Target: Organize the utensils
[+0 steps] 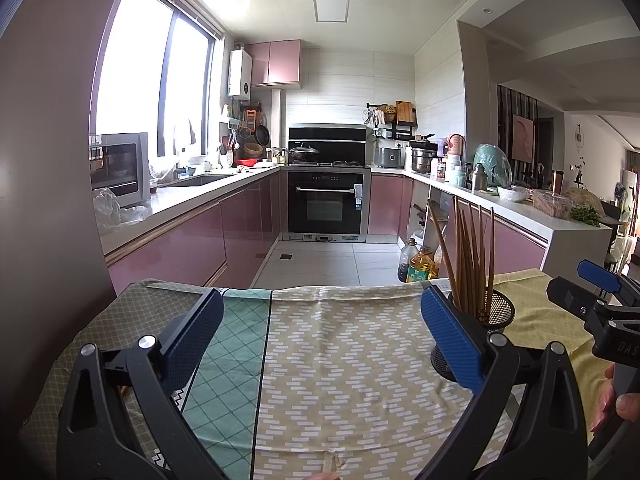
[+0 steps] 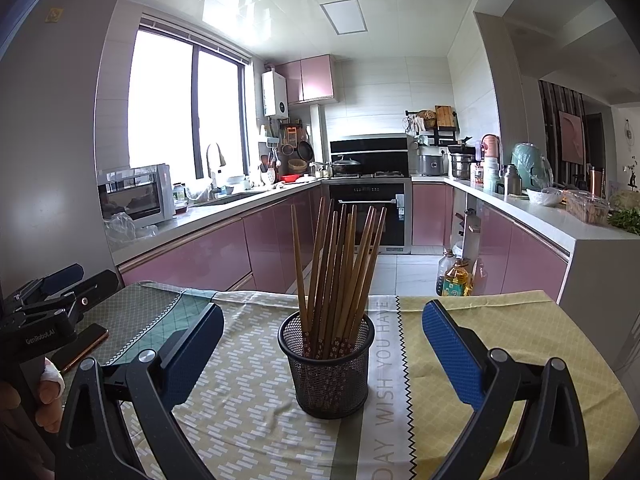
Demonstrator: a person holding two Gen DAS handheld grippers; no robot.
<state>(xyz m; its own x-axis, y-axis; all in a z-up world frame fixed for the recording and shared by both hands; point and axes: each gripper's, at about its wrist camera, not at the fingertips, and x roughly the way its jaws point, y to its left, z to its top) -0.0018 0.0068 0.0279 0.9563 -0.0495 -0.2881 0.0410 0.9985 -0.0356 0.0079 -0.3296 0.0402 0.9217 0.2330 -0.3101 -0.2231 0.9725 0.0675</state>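
Chopsticks (image 2: 335,276), a bundle of brown wooden ones with a small floral pattern near their lower ends, stand fanned out in a black wire-mesh holder (image 2: 329,364) on the patchwork tablecloth (image 2: 248,392). The holder sits between the spread blue pads of the right gripper (image 2: 323,354), touching neither. From the left wrist view the same holder (image 1: 498,312) stands just beyond the right-hand pad of the left gripper (image 1: 320,344), whose jaws are also wide apart and grip nothing.

Each stick looks light, stiff and thin, with a smooth finish that would likely slip in a loose pinch. A hold across the bare upper shafts, above the rim, seems the safest, since the lower ends are caged by the mesh. The holder itself appears light and top-heavy with its load leaning outward, so a sideways tug on one stick could tip it. It could also be clasped around its cylindrical wall, which looks rigid enough.

Printed on a pale strip of the cloth is "DAY WISH YOU HAVE" (image 2: 384,376), partly cut off. The left gripper's body reads "GenRobot.AI" (image 2: 40,338) in the right wrist view. A dark phone (image 2: 86,344) lies on the cloth beside it.
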